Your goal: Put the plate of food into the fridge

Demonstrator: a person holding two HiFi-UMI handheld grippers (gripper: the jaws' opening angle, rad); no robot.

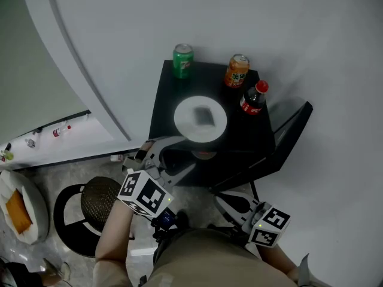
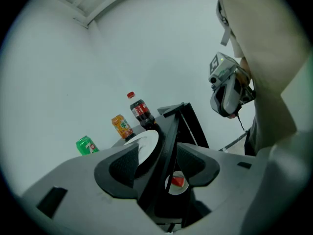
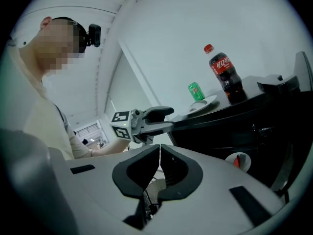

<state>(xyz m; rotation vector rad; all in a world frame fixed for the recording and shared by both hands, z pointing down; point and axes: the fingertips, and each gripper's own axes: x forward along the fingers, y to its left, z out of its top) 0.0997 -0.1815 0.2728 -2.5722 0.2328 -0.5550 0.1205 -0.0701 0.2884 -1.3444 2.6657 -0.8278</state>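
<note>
A small black fridge (image 1: 169, 103) stands with its door (image 1: 291, 137) swung open to the right. Inside it a white plate with red food (image 2: 177, 182) (image 3: 238, 160) rests on a shelf. Another white plate (image 1: 201, 119) lies on the fridge top. My left gripper (image 1: 178, 155) (image 2: 161, 156) is open at the fridge's front left corner. The black front edge of the fridge stands between its jaws, and the pads do not press on it. My right gripper (image 1: 222, 198) (image 3: 160, 153) is shut and empty, low in front of the open door.
A green can (image 1: 183, 60), an orange can (image 1: 237, 70) and a cola bottle (image 1: 254, 98) stand at the back of the fridge top. A round black stool (image 1: 96, 211) sits on the floor to the left. Beyond it lies a white cushion (image 1: 24, 211).
</note>
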